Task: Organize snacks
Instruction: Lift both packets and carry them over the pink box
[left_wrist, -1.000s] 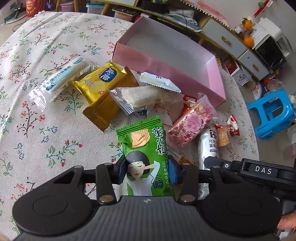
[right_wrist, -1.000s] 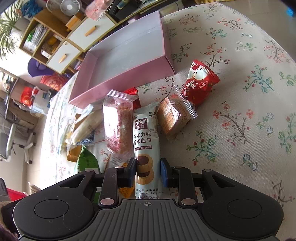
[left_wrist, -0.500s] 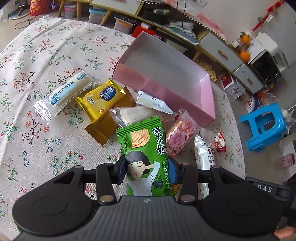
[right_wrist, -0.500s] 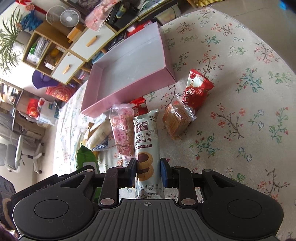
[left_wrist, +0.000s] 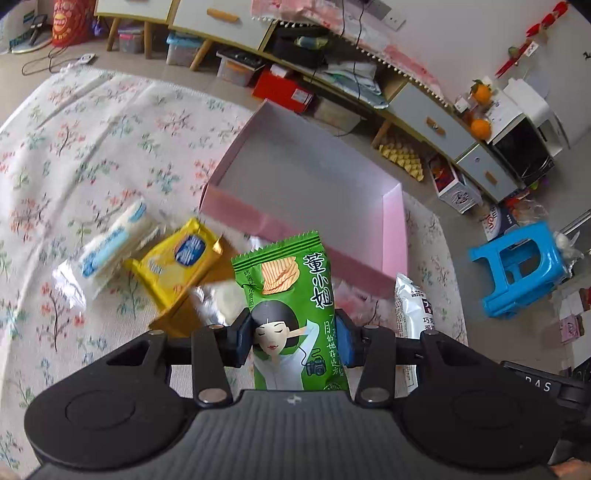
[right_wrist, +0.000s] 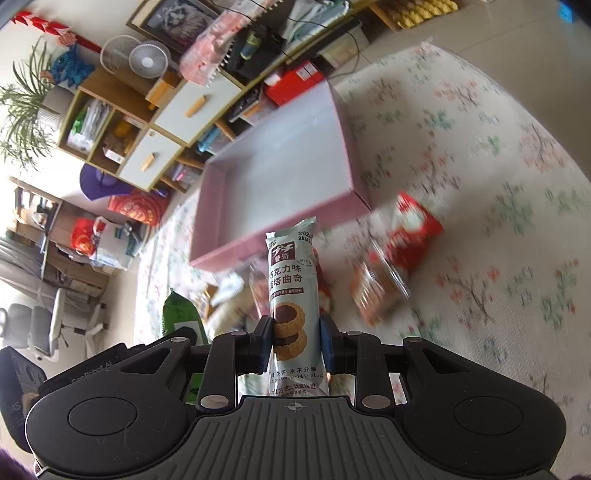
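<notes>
Left gripper (left_wrist: 293, 341) pinching green chip bag (left_wrist: 290, 314) at mid-length, pads pressed against both sides. Right gripper (right_wrist: 297, 345) clamped on slim cookie pack (right_wrist: 293, 295), pads at the printed tart picture.

Change over the last second: both packets lifted clear of the pile. Earlier, both resting among the other snacks with the pink box (left_wrist: 395, 221) close ahead; now the floral tablecloth (left_wrist: 92, 147) looks farther below, more of the room showing, background blurred with motion. Grip width unchanged on either side.

Layout, left wrist view: pink box at 12 o'clock beyond the bag's top edge, interior bare. Yellow packet (left_wrist: 177, 262) and blue-white packet (left_wrist: 110, 247) at 10 o'clock on the cloth. Right wrist view: box at 11 to 12 o'clock, red packet (right_wrist: 413, 225) and clear-wrapped biscuit (right_wrist: 376, 288) at 1 o'clock.

Reading: pick-up done for two items, neither over the box yet. Remaining step likely carry forward and release inside. Several snacks left on the cloth; task at an early stage.
</notes>
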